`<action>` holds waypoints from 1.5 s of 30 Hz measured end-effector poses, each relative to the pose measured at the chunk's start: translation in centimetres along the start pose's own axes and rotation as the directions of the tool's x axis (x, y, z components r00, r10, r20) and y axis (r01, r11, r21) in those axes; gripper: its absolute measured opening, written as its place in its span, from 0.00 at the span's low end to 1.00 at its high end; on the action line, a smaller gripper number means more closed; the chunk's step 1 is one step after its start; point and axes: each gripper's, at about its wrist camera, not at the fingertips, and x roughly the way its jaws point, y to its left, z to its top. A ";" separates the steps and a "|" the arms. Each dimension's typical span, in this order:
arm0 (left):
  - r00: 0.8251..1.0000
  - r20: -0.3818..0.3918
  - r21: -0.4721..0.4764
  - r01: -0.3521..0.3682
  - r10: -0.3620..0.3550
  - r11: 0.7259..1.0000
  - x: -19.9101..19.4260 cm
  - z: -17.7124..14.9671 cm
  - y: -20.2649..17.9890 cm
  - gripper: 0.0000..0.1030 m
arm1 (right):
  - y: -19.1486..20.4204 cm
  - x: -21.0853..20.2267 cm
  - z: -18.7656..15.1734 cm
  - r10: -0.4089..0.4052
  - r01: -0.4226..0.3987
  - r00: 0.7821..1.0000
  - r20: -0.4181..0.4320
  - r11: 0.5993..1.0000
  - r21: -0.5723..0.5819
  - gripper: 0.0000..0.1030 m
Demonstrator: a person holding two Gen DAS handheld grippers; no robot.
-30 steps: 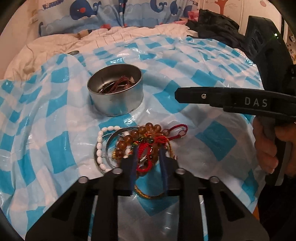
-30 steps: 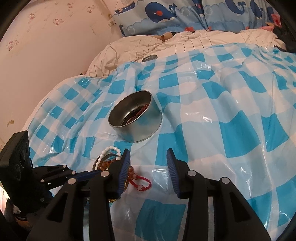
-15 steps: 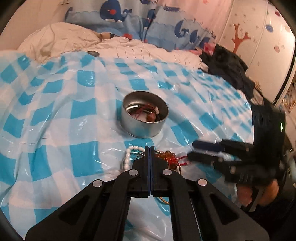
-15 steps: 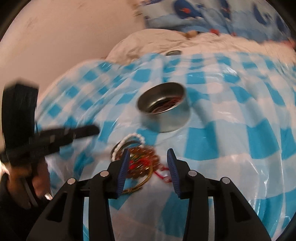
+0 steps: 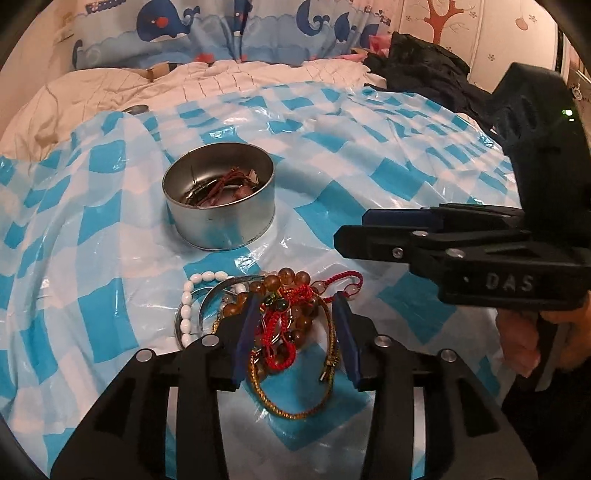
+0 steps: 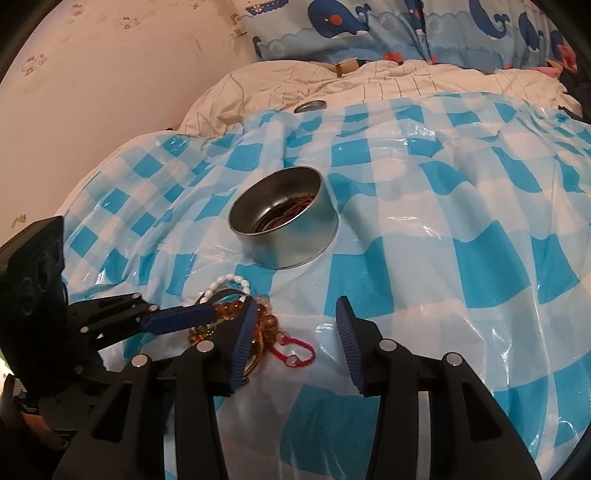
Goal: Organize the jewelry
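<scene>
A glossy blue-and-white checked plastic sheet (image 6: pixel 461 206) covers a bed, with a whale-print pillow (image 6: pixel 388 33) behind. The left gripper (image 5: pixel 293 334) stands open around a tangled pile of bracelets (image 5: pixel 284 317), just in front of the metal tin (image 5: pixel 221 206). The right gripper (image 6: pixel 293 338) is open above the sheet, beside the pile. The tin's contents are hard to make out.

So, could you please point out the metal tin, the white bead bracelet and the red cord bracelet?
metal tin (image 5: pixel 225 225): left wrist view, outer wall.
white bead bracelet (image 5: pixel 186 314): left wrist view, left-side beads.
red cord bracelet (image 6: pixel 295 350): right wrist view, cord loop.
</scene>
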 end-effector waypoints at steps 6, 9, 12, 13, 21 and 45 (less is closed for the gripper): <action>0.999 -0.042 0.020 -0.031 0.032 0.999 1.1 -0.2 0.1 0.06 | -0.1 -0.1 0.0 0.000 0.000 1.000 0.004 1.000 0.009 0.43; 0.999 -0.030 0.029 -0.014 0.015 0.999 0.5 -0.1 0.0 0.06 | -0.1 -0.1 0.0 0.005 -0.005 1.000 -0.001 1.000 0.006 0.43; 0.999 0.033 -0.047 0.029 -0.028 0.998 -1.4 0.6 1.7 0.06 | 0.4 -0.1 0.0 0.023 -0.024 1.000 -0.010 1.000 -0.014 0.43; 0.998 0.057 -0.073 0.032 -0.028 0.997 -2.1 0.9 2.4 0.06 | 0.7 0.0 -0.1 0.033 -0.033 0.999 -0.016 0.999 -0.028 0.43; 0.982 0.186 -0.257 0.021 0.028 0.966 -6.4 1.3 8.2 0.06 | 4.9 1.7 -2.0 0.102 -0.128 0.985 -0.138 0.974 -0.189 0.49; 0.983 0.183 -0.262 0.020 0.029 0.965 -6.4 1.4 8.2 0.06 | 5.5 -2.0 -1.0 0.420 -0.414 0.908 0.004 0.896 -0.161 0.04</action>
